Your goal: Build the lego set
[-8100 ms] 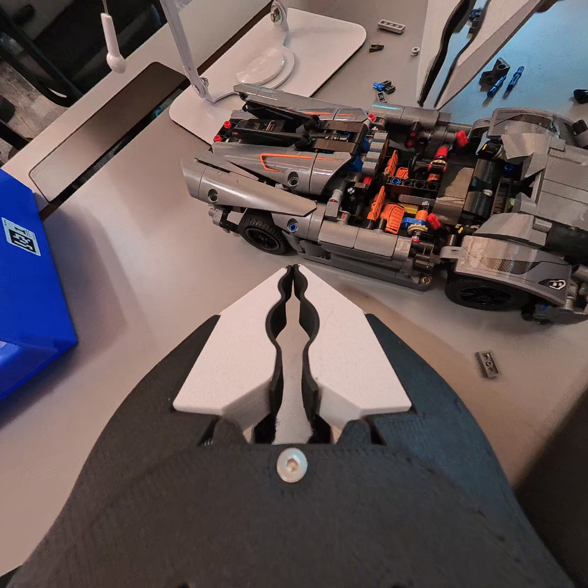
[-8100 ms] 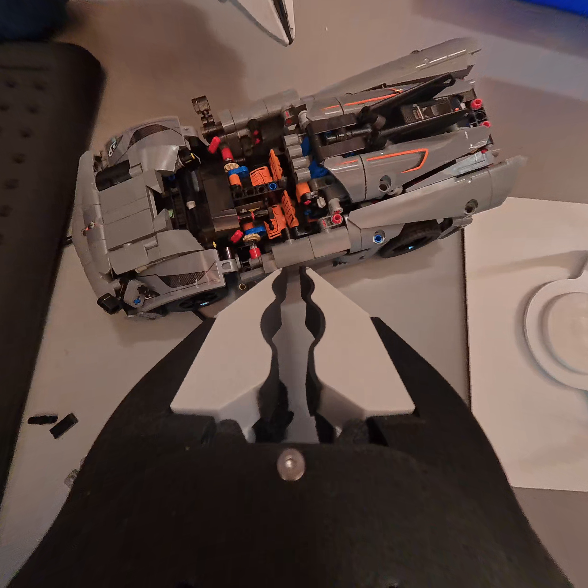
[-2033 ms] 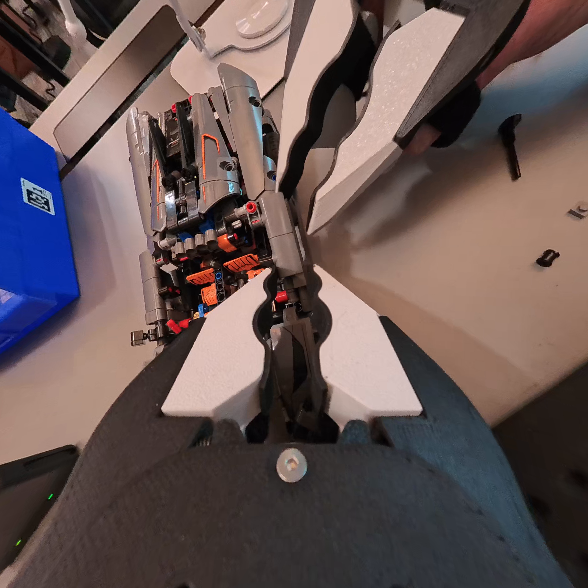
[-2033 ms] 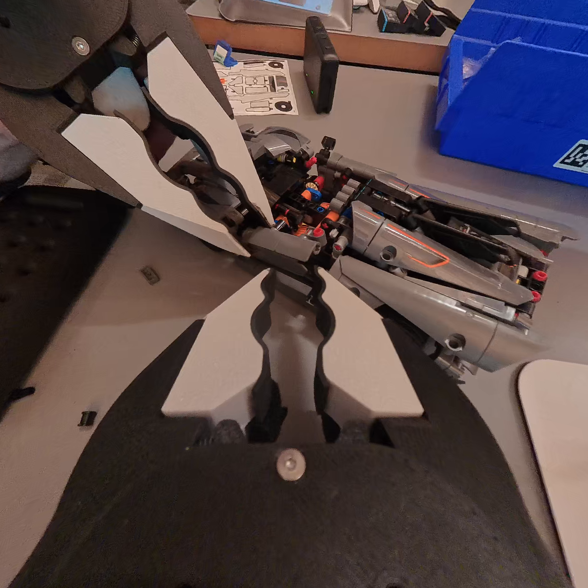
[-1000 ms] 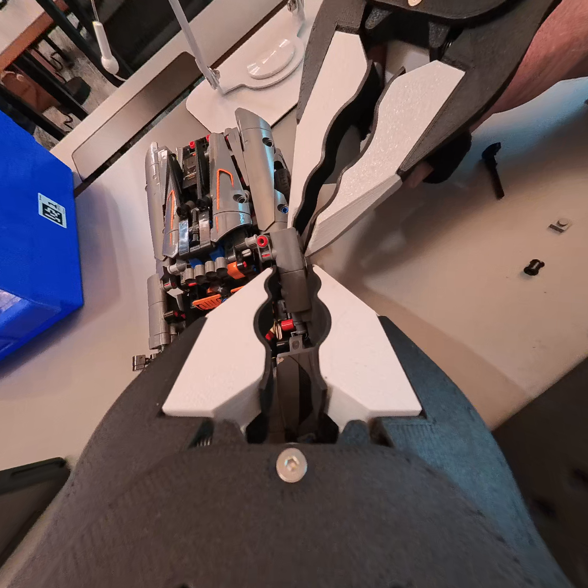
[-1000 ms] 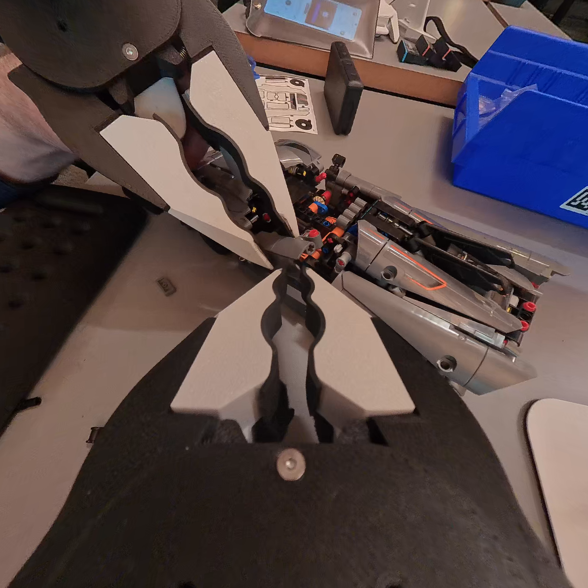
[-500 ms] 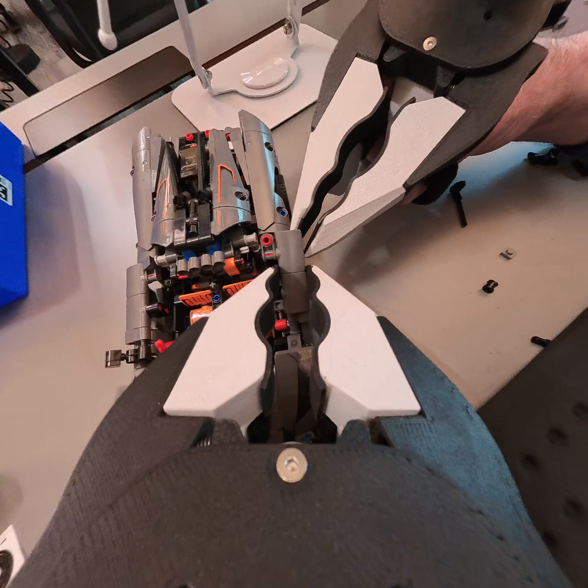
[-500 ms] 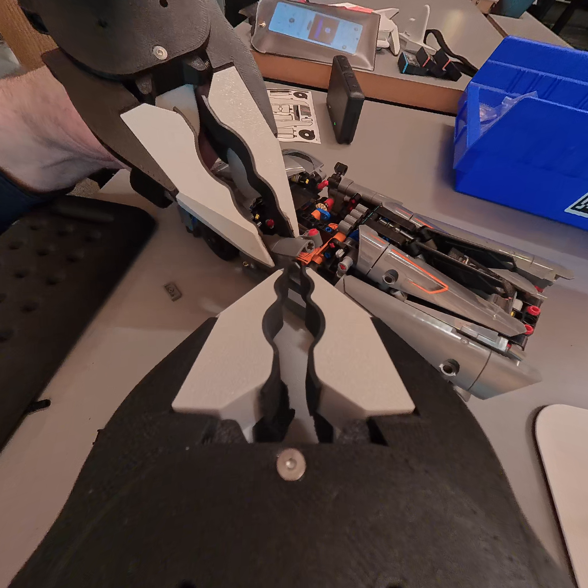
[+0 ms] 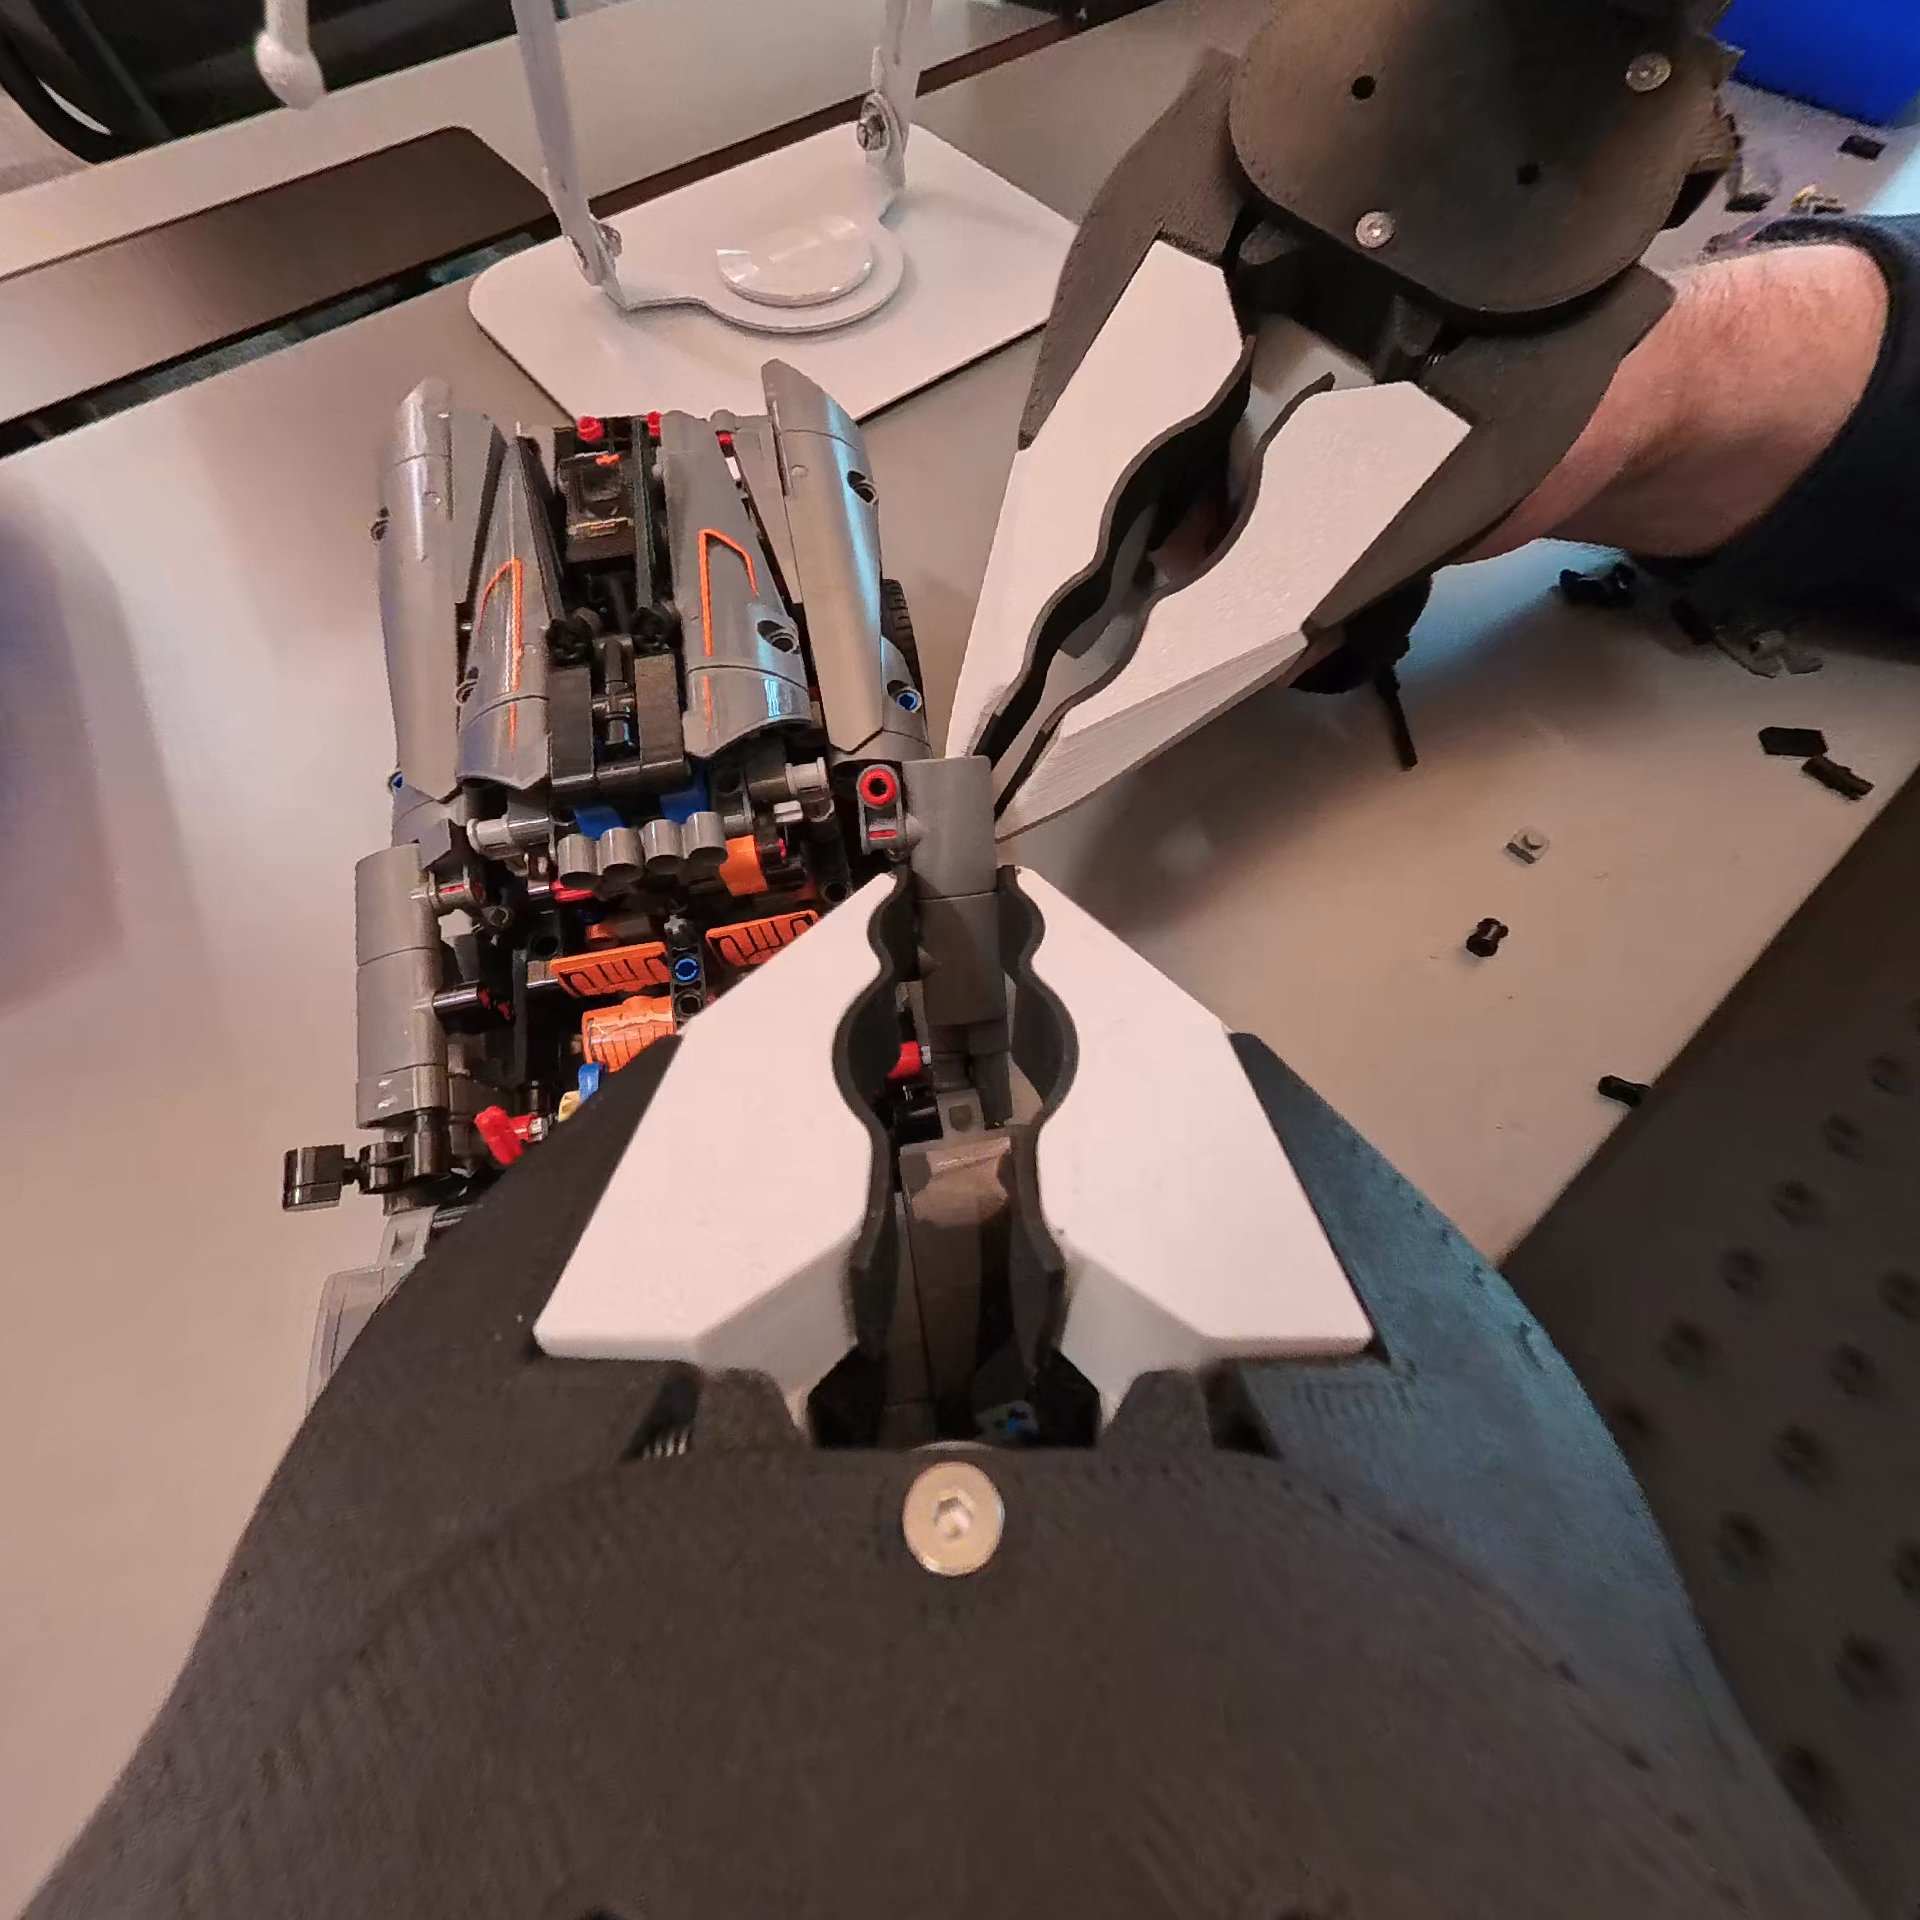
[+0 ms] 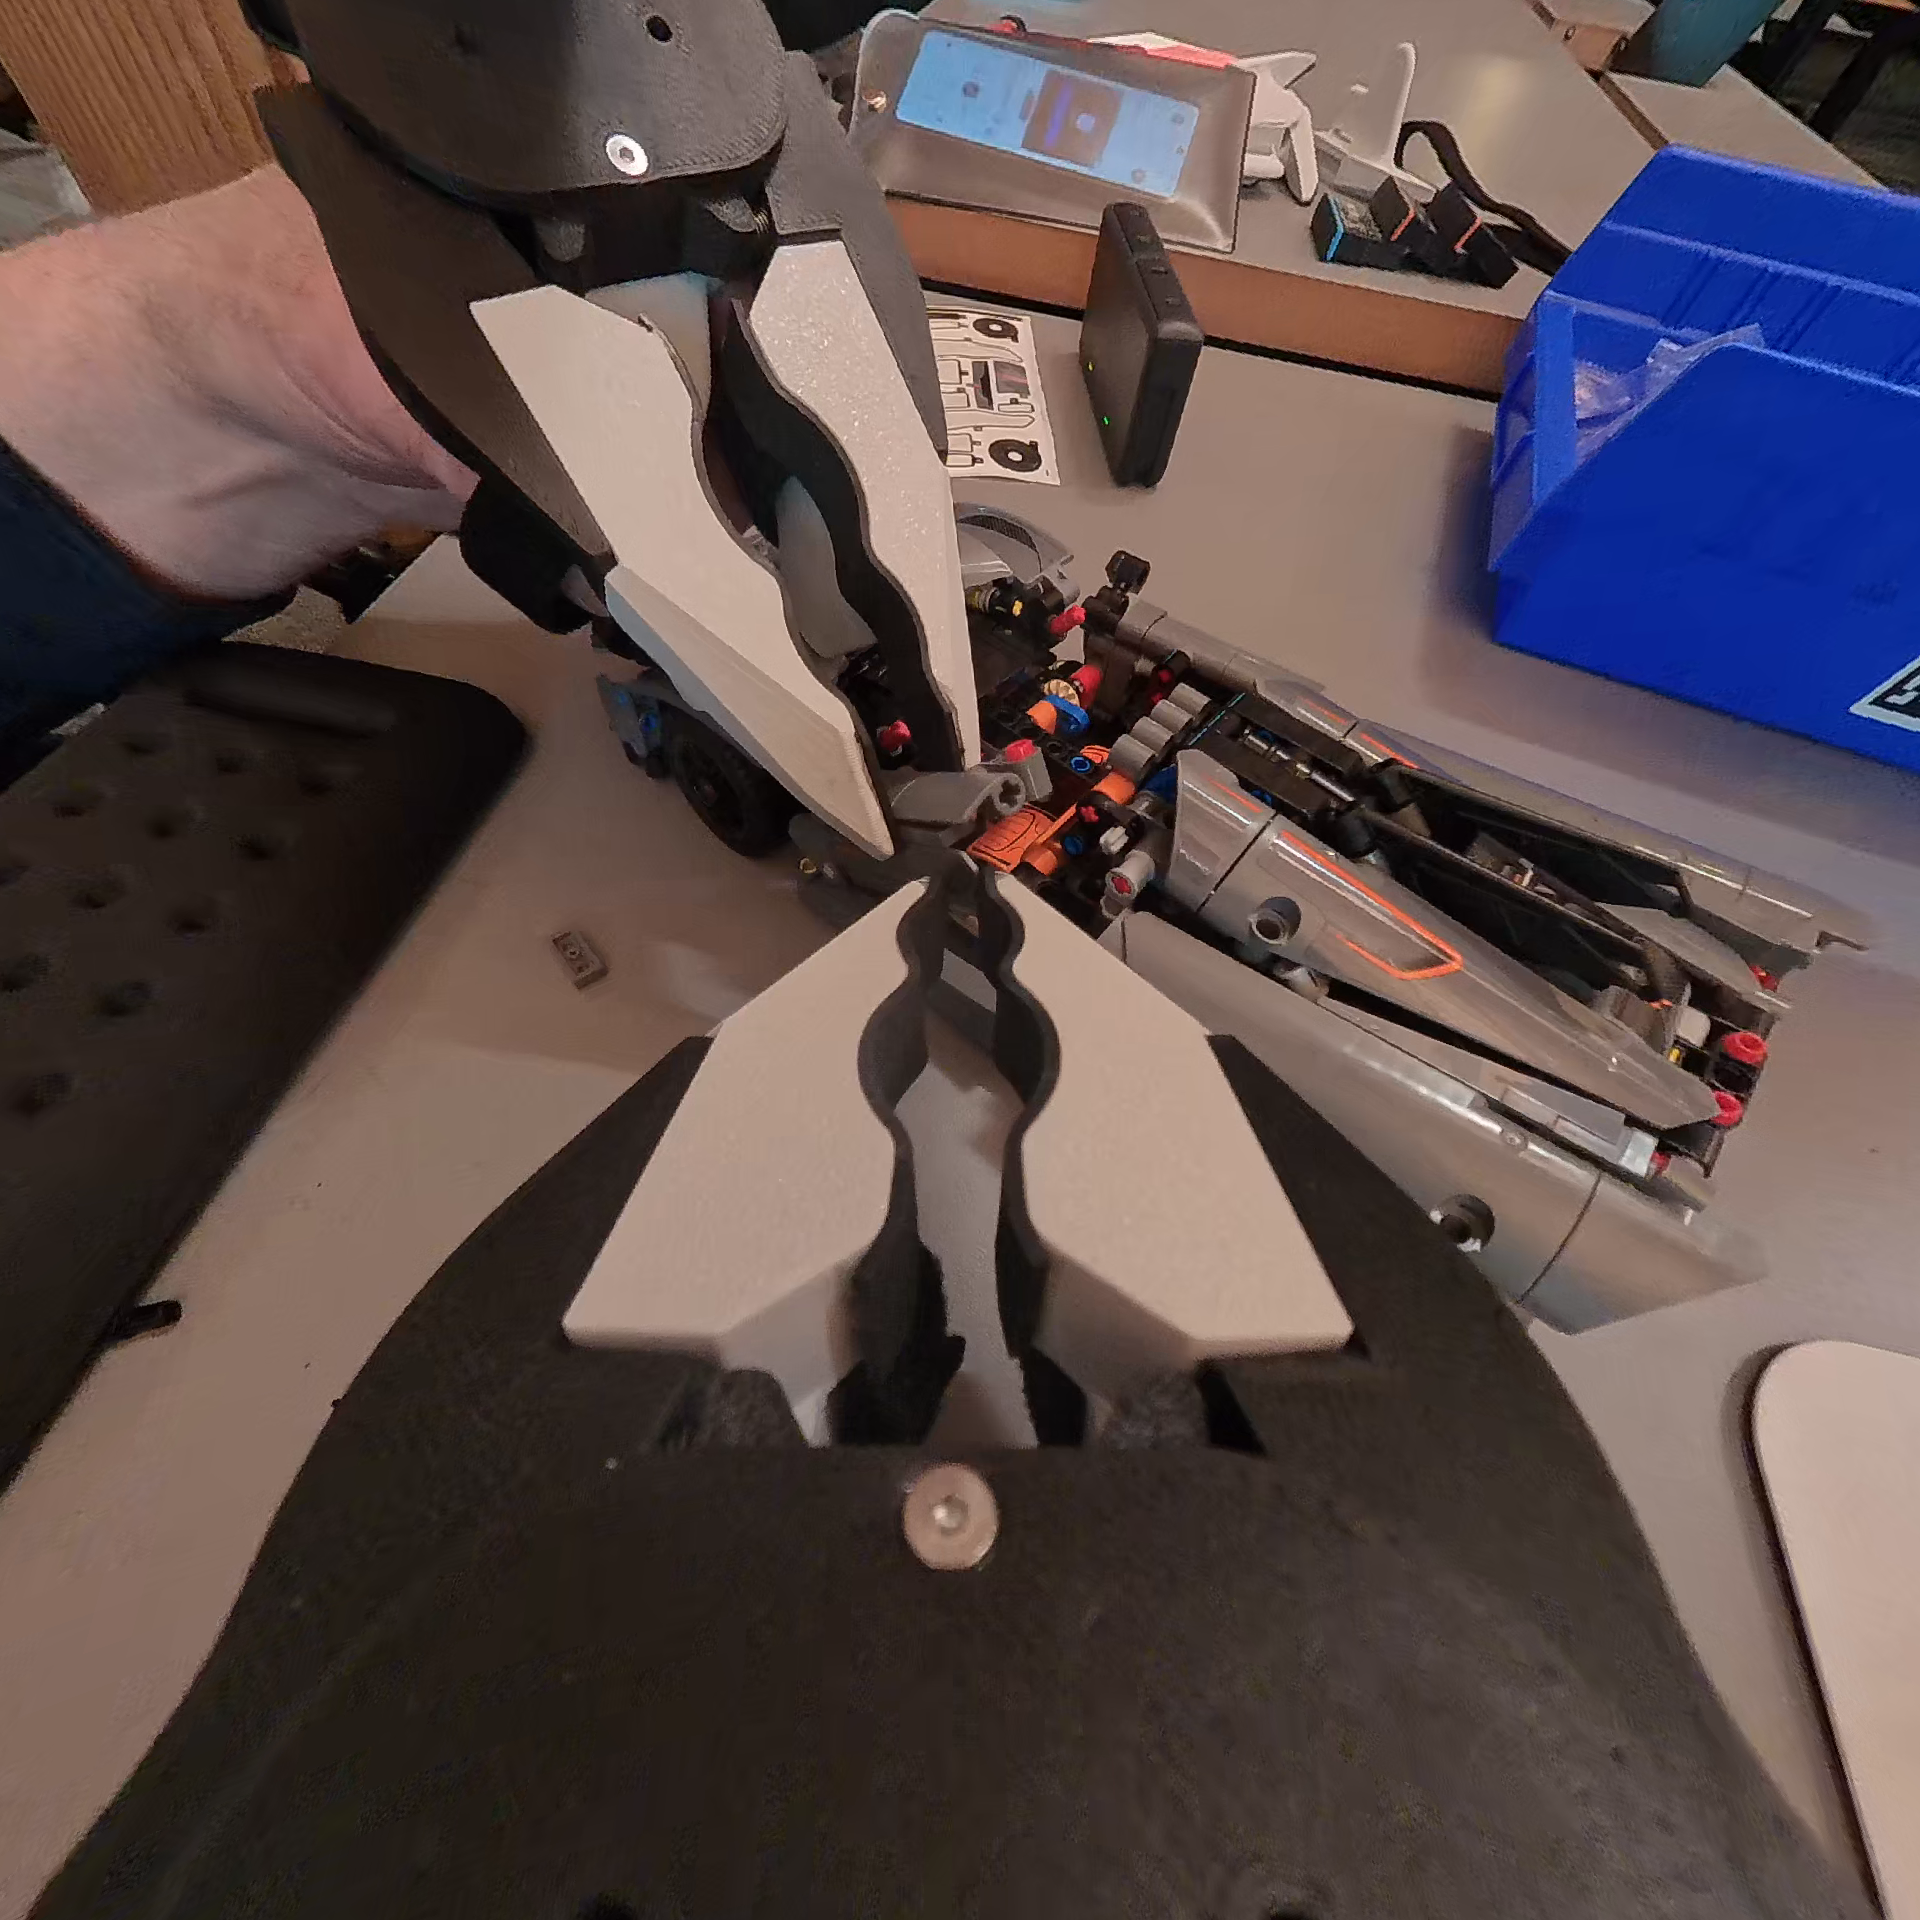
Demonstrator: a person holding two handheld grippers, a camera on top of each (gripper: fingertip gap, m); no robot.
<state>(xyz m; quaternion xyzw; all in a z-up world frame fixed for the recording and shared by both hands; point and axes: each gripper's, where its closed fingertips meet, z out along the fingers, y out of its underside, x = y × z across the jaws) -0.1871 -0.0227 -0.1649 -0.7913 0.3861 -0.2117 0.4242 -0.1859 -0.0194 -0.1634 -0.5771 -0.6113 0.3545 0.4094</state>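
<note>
The grey lego car [image 9: 623, 665] with orange trim and an open, colourful middle stands on the table; it also shows in the right wrist view [image 10: 1351, 914]. My left gripper [image 9: 954, 883] is shut on the grey side beam [image 9: 951, 831] at the car's right flank, and the beam runs back between the jaws. My right gripper [image 10: 954, 885] comes in from the other side, its jaws nearly closed on a thin edge of the same flank. It shows in the left wrist view [image 9: 997, 790] with its tips against the beam. The left gripper shows in the right wrist view [image 10: 920, 810].
A blue bin [image 10: 1714, 468] stands past the car. A white stand base [image 9: 779, 281] lies beyond the car's tail. Black perforated mats [image 9: 1766, 1351] [image 10: 156, 935] border the table. Small loose pieces [image 9: 1527, 847] [image 10: 577, 956], a sticker sheet [image 10: 992, 395] and a black box [image 10: 1138, 353] lie around. My two grippers' fingertips are within a few centimetres of each other.
The car was swung round from lying crosswise. My left gripper took its side beam; my right gripper, open two seconds ago, closed on the flank. Over the last second both holds stay, with small shifts.
</note>
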